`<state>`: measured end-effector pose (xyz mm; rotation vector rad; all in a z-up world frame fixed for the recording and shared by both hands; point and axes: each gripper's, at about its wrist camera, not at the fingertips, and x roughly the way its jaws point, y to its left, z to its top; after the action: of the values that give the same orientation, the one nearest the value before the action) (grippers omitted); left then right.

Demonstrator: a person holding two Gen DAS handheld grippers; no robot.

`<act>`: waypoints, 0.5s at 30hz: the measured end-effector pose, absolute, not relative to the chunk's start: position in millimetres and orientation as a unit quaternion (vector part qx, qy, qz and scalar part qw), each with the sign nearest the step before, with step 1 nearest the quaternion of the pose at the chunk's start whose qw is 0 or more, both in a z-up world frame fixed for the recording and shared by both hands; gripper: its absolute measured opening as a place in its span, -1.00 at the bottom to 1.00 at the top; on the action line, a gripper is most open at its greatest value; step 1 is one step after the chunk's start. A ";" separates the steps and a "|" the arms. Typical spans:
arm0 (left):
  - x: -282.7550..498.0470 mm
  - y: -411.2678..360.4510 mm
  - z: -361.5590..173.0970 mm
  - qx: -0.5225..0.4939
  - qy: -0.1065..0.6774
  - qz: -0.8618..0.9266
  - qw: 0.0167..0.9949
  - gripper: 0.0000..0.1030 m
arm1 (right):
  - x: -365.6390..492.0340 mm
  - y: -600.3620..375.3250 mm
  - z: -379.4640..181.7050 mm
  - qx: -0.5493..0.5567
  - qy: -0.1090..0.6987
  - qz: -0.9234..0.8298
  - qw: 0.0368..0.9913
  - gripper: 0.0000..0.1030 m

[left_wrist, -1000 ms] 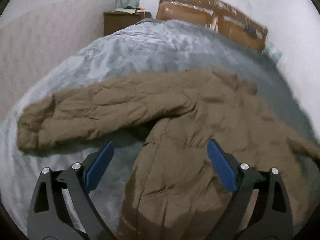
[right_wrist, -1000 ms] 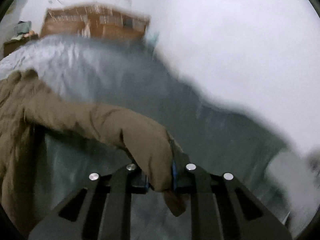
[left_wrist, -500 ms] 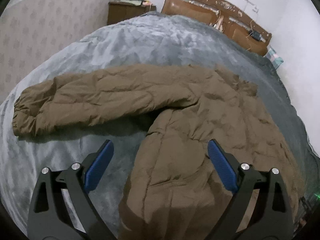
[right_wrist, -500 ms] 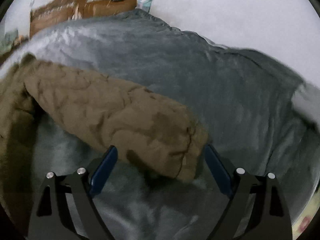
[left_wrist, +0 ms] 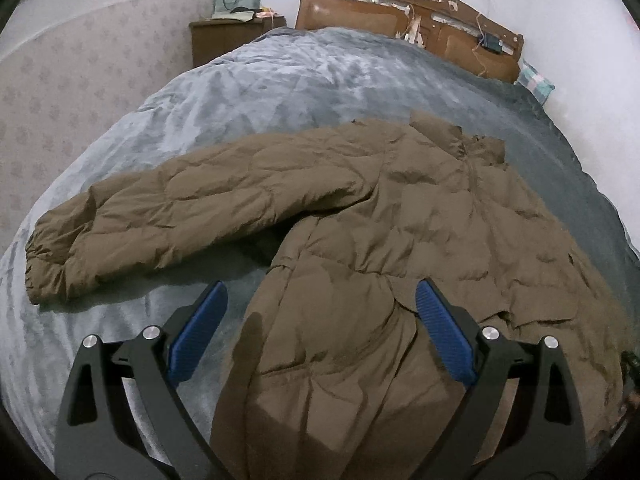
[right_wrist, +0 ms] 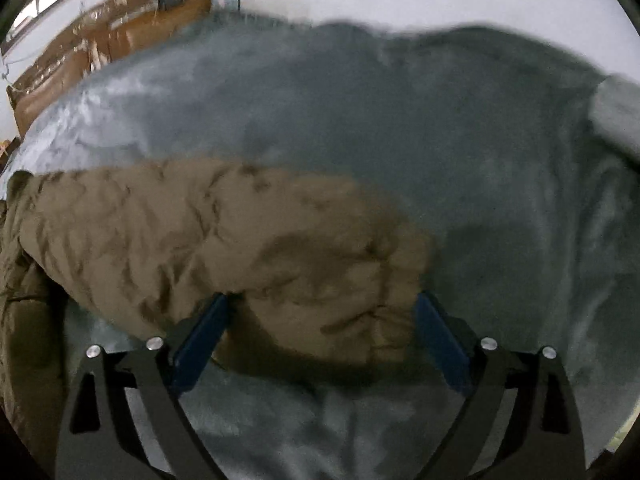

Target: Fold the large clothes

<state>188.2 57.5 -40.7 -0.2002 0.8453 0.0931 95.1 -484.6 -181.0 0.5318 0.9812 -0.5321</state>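
Brown quilted coat (left_wrist: 400,216): lies spread on the grey bed cover (left_wrist: 280,76), collar toward the far headboard (left_wrist: 408,4), hem toward the near edge.
Left sleeve (left_wrist: 180,208): stretched out flat to the left, cuff at the far left of the cover; position unchanged from a second ago.
Left tongs (left_wrist: 320,324): blue pads apart, hovering over the coat's lower body; nothing clamped.
Right sleeve (right_wrist: 248,240): a second ago its cuff was pinched and lifted; now it lies on the cover, laid out to the right.
Right tongs (right_wrist: 322,332): jaws opening, cuff between the pads but no longer pressed.
Meaning for task: both sleeves appear laid out, so the coat is likely ready for its first fold; no fold made yet.
Hidden or unclear: right wrist view is motion-blurred, so any light contact between pad and cuff cannot be confirmed; the hem is cut off behind the left tongs; the right sleeve is not visible in the left wrist view.
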 end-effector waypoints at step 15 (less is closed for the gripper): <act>199.7 26.3 -26.9 -0.082 0.384 0.010 0.920 0.83 | 137.0 -457.9 -80.9 0.267 0.306 -0.137 0.904 -0.66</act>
<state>199.7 26.3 -26.9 -0.1685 0.7887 0.0208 137.0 -457.9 -80.9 0.5519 0.6320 -0.2834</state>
